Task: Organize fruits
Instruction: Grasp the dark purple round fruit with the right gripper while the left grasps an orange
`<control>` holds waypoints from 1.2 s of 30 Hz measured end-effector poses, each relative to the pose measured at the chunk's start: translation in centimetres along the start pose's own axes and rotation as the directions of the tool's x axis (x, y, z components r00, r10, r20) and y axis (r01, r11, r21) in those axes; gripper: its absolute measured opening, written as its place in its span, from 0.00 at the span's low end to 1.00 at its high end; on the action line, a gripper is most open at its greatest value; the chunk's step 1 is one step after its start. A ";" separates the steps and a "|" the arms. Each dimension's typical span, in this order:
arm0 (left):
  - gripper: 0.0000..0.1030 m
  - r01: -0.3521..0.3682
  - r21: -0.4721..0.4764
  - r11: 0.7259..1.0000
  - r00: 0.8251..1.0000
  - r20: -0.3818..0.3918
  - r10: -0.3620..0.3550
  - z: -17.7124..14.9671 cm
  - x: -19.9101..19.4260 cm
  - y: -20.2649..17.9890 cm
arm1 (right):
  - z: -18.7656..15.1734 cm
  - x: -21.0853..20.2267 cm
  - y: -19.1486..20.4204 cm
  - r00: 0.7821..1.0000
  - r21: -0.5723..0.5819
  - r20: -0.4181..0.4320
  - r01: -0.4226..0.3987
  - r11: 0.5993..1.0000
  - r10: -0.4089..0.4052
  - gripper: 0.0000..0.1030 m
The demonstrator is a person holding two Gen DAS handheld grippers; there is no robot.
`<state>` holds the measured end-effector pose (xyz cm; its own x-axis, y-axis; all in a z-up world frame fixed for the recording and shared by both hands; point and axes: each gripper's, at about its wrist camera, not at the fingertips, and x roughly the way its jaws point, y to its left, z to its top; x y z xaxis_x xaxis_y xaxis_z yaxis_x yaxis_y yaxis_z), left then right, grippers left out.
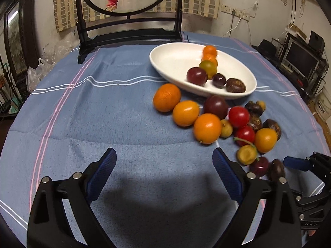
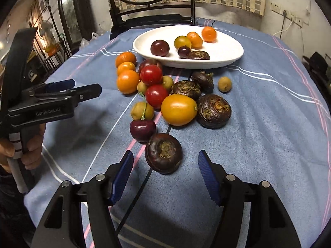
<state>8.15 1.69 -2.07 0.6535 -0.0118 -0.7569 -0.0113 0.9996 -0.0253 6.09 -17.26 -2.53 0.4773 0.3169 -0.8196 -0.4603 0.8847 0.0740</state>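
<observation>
The left claw (image 1: 163,165) stands wide open over bare blue striped cloth on the table (image 1: 103,113), holding nothing; the loose fruit lies to its right in the left wrist view. The right claw (image 2: 164,168) is partly open and empty, with a dark brown, flattened water chestnut (image 2: 163,153) sitting just ahead of its tips at lower centre, apparently not yet touched. A white oval ceramic dish (image 2: 227,47) at upper centre already carries six pieces, among them small orange kumquats and dark plums. The remaining heap lies on the cloth between dish and claws: orange kumquats, red cherry tomatoes (image 2: 151,74), a dark red cherry with green stalk (image 2: 142,129), small tan longans and further chestnuts. Judged handling: the chestnut is firm, light and rough-skinned, and should tolerate a pinch across its broad sides. The tomatoes and cherry are smooth, round and soft, so liable to roll or bruise; take them across the widest part with light pressure.
</observation>
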 end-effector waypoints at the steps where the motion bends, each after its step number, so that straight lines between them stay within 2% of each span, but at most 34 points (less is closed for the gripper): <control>1: 0.89 -0.006 0.001 1.000 1.000 0.000 0.006 -0.1 0.2 0.0 | 0.0 0.2 0.2 1.000 -0.007 -0.001 0.006 1.000 -0.006 0.50; 3: 0.89 -0.007 0.003 1.000 1.000 -0.005 0.007 -0.2 0.4 0.1 | 0.0 0.6 0.4 1.000 -0.022 -0.004 0.022 1.000 -0.022 0.36; 9: 0.89 -0.006 0.006 1.000 1.000 -0.011 0.006 -0.1 0.6 0.0 | 0.0 0.4 -1.0 0.996 0.061 0.021 -0.082 0.995 0.081 0.35; 16: 0.89 0.022 0.042 0.999 0.997 -0.072 -0.019 0.8 1.7 -1.7 | -0.1 0.0 -1.7 0.991 0.090 0.042 -0.133 0.987 0.129 0.35; 19: 0.82 0.033 0.053 0.998 0.995 -0.094 -0.028 1.1 2.6 -2.5 | -0.1 -0.2 -1.9 0.988 0.101 0.059 -0.150 0.984 0.144 0.35; 24: 0.58 0.044 0.100 0.994 0.991 -0.128 -0.031 1.9 4.4 -4.4 | -0.1 -0.4 -2.4 0.981 0.117 0.078 -0.187 0.975 0.179 0.35; 29: 0.48 0.043 0.121 0.992 0.991 -0.131 -0.027 2.6 4.7 -5.4 | -0.1 -0.1 -2.8 0.977 0.142 0.078 -0.208 0.968 0.199 0.35; 31: 0.48 0.047 0.120 0.992 0.990 -0.135 -0.030 2.7 4.8 -5.5 | -0.1 0.1 -2.9 0.977 0.147 0.074 -0.209 0.967 0.200 0.35; 34: 0.35 0.090 0.119 0.989 0.988 -0.138 -0.073 2.6 4.7 -5.6 | -0.1 0.0 -2.6 0.978 0.139 0.077 -0.201 0.970 0.192 0.35; 36: 0.35 0.084 0.132 0.988 0.989 -0.132 -0.067 2.4 4.5 -5.7 | -0.1 -0.1 -2.5 0.980 0.135 0.080 -0.190 0.972 0.180 0.35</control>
<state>12.98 -4.02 -3.74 0.5471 -0.0818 -0.8330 0.1436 0.9896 -0.0029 7.11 -19.53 -2.68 0.4449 0.4977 -0.7445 -0.4372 0.8463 0.3045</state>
